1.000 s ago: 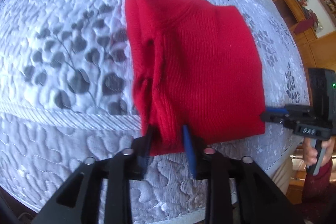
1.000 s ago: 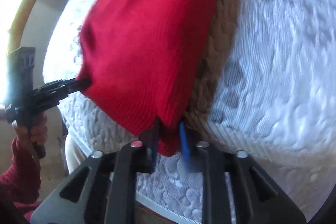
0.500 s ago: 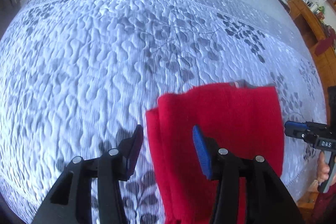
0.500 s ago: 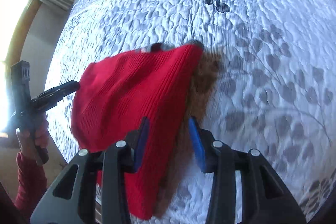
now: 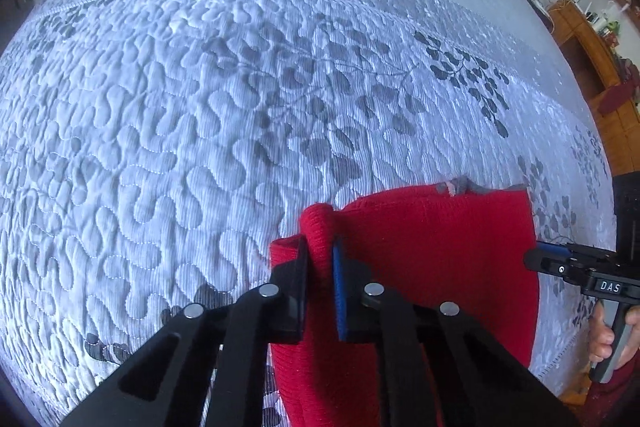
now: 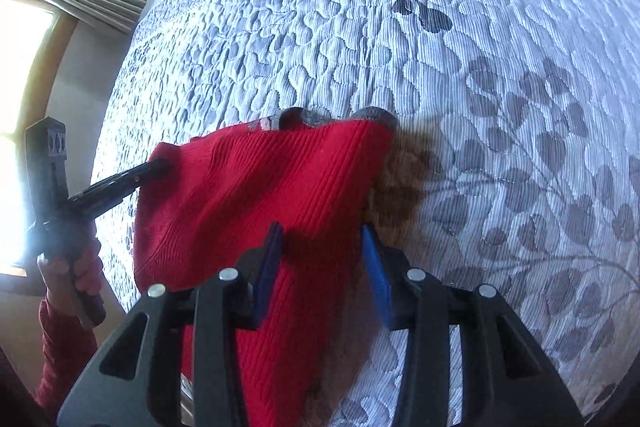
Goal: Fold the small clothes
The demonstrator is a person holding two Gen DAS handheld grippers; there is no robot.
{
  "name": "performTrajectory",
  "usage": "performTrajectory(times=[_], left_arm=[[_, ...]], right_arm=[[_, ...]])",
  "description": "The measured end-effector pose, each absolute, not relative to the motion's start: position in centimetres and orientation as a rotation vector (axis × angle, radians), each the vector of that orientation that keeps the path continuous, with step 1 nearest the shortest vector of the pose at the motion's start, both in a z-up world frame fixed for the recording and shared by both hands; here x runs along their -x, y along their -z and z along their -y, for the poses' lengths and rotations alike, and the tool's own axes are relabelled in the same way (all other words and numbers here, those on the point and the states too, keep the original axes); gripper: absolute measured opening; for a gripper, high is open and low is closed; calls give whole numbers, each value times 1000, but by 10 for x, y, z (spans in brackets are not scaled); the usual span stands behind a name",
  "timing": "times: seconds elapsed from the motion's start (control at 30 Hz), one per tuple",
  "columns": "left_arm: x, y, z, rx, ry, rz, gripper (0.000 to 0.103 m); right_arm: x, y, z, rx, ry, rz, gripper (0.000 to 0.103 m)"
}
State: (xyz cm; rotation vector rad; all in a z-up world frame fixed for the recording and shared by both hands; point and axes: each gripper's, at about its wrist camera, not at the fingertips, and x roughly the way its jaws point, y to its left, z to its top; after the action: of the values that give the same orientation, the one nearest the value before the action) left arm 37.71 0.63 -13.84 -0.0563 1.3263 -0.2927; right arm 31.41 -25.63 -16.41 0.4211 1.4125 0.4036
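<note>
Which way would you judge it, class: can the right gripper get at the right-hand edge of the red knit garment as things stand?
Probably yes. The right gripper has open jaws straddling that edge of the red knit garment, with nothing between it and the cloth. The left gripper is closing on a fold at the opposite side, clear of it.

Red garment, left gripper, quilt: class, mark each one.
Red garment (image 5: 440,247): left wrist view, flat middle.
Left gripper (image 5: 320,255): left wrist view, closing on a pinched fold.
Quilt (image 6: 500,87): right wrist view, bare patch.
</note>
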Motion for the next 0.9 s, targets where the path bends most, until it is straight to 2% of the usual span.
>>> performTrajectory(times=[0.17, 0.3, 0.53, 0.6, 0.73, 0.8, 0.9], left_arm=[[-360, 140, -33, 95, 207, -1276, 8], [-354, 157, -50, 156, 207, -1292, 9], [-350, 135, -50, 216, 219, -1300, 22], [-344, 128, -47, 203, 223, -1284, 30], [-340, 142, -28, 25, 148, -1299, 32], [-340, 163, -27, 14, 154, -1340, 34], [-338, 158, -32, 40, 167, -1332, 34]], right_arm=[[-314, 163, 261, -432, -399, -1392, 48], [-317, 167, 262, -427, -395, -1395, 49], [-313, 164, 253, -420, -434, -1401, 55], [-313, 165, 251, -422, -441, -1408, 55], [-314, 177, 237, -372, -402, -1433, 54], [-314, 184, 232, -343, -386, -1440, 55], [-313, 180, 233, -333, -383, -1436, 55]])
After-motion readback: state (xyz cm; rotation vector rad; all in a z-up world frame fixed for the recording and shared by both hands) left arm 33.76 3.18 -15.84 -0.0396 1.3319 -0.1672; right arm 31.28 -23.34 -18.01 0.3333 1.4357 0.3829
